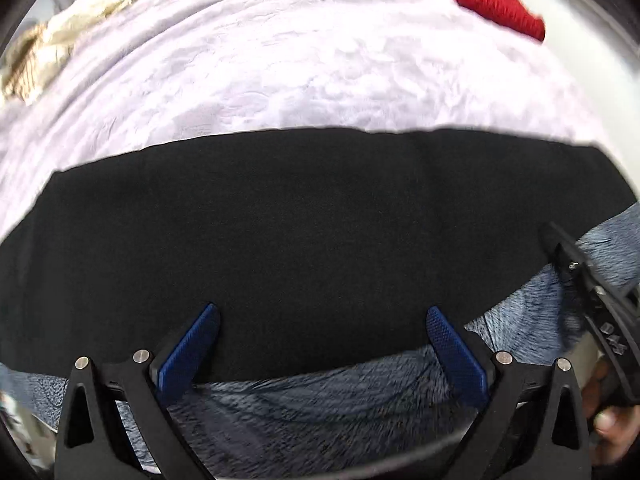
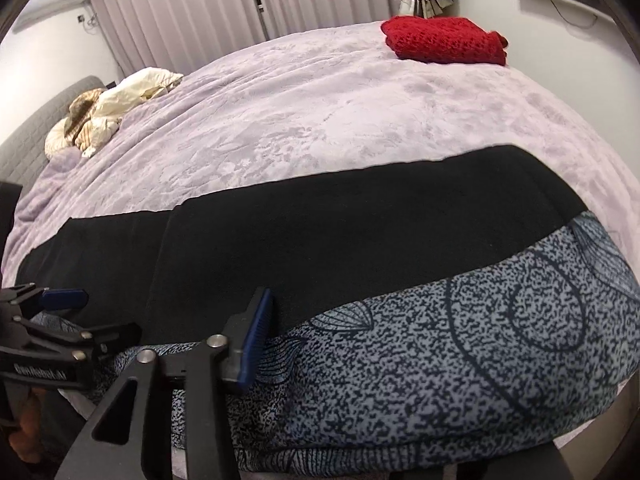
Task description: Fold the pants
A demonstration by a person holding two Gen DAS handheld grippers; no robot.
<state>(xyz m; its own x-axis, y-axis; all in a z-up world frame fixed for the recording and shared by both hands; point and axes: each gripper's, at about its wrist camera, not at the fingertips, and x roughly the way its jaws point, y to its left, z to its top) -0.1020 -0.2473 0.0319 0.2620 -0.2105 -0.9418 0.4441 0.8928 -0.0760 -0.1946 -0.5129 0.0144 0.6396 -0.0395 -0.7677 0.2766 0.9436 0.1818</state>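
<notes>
Lying flat in a long band across the near part of the bed [image 2: 320,120], the black pants [image 2: 320,232] rest on the lilac cover, their near edge overlapping a grey-blue patterned blanket [image 2: 460,360].

Left tool [image 1: 322,344]: level with the bed, pointing across the band, blue pads spread wide. One pad [image 1: 188,352] sits over the pants' near edge, the other at that edge too; nothing between them, released.

Right tool [image 2: 256,336]: low at the near edge, just beside the left tool. Only one blue pad shows in its own view, over the pants' hem; cannot tell whether it is spread or clenched.

Far side: folded red knit [image 2: 444,40] at one corner, cream bedding [image 2: 112,112] bunched toward the headboard.
</notes>
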